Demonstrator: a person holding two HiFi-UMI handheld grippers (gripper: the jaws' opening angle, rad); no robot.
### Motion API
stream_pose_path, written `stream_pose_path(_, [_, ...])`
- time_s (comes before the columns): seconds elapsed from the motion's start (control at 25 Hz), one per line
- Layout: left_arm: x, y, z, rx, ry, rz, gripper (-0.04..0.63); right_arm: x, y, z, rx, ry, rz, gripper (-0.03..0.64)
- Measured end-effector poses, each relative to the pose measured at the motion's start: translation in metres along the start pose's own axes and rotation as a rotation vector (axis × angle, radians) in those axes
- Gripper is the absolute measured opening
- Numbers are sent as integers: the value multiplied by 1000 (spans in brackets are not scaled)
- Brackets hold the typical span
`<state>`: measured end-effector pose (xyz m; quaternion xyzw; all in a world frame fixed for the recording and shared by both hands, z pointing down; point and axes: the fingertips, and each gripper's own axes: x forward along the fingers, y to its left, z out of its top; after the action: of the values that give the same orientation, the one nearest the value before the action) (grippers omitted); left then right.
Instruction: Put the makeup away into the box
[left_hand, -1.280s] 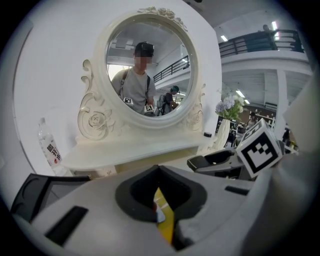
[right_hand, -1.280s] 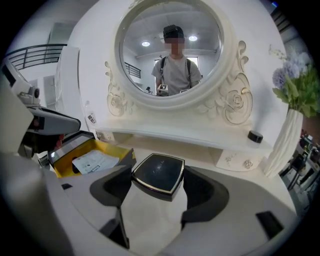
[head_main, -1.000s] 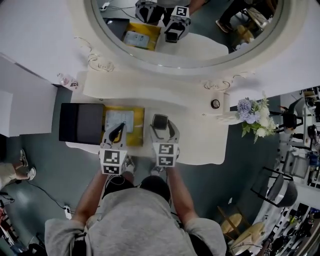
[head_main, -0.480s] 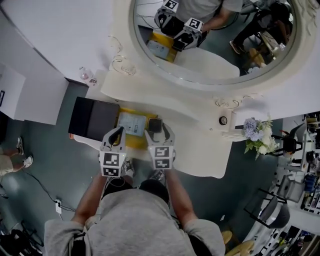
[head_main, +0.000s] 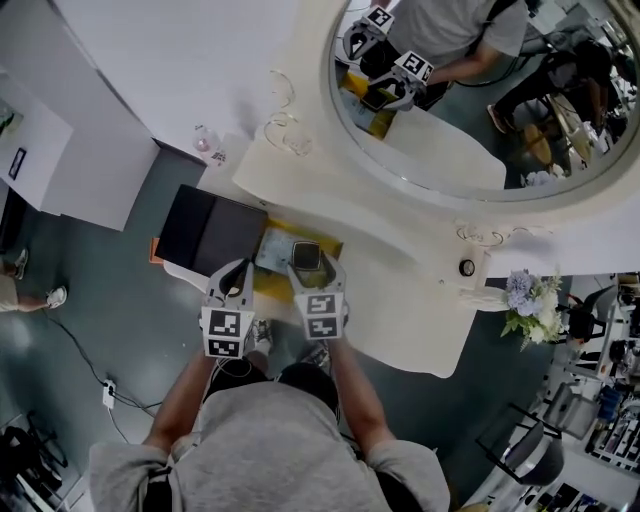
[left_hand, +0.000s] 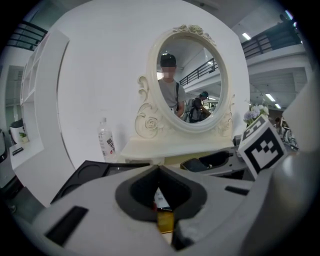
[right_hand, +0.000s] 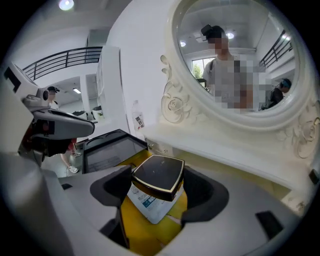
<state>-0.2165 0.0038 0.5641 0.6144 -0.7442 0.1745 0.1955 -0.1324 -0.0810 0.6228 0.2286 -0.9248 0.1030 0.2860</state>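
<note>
"What did our right gripper (right_hand: 159, 192) hold?"
"It squeezed the black compact (right_hand: 157, 172) between its 2 jaws, just above the yellow box (right_hand: 150, 235)."
"And our left gripper (left_hand: 160, 172)?"
"Its jaws were closed together on nothing, near that box."

Head view: overhead, steeply down on dressing table (head_main: 400, 300); left gripper (head_main: 235, 268) and right gripper (head_main: 306, 262) mid-frame. Each gripper view: low, close behind its own jaws, facing oval mirror (left_hand: 192, 80). Right one has compact (right_hand: 157, 177) very near. All share mirror, yellow box (right_hand: 150, 235).
</note>
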Motion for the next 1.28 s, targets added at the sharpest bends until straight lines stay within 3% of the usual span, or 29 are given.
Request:
stream_pose_path(0.32, [2, 28, -19, -42, 38, 35, 3, 42, 27, -13, -16, 88, 71, 337])
stream_pose_path(0.8, [16, 49, -38, -69, 74, 29, 3, 88, 35, -41, 17, 235, 108, 339])
stream_pose_path(1.28, [13, 51, -33, -60, 58, 22, 2, 83, 38, -37, -14, 234, 107, 339])
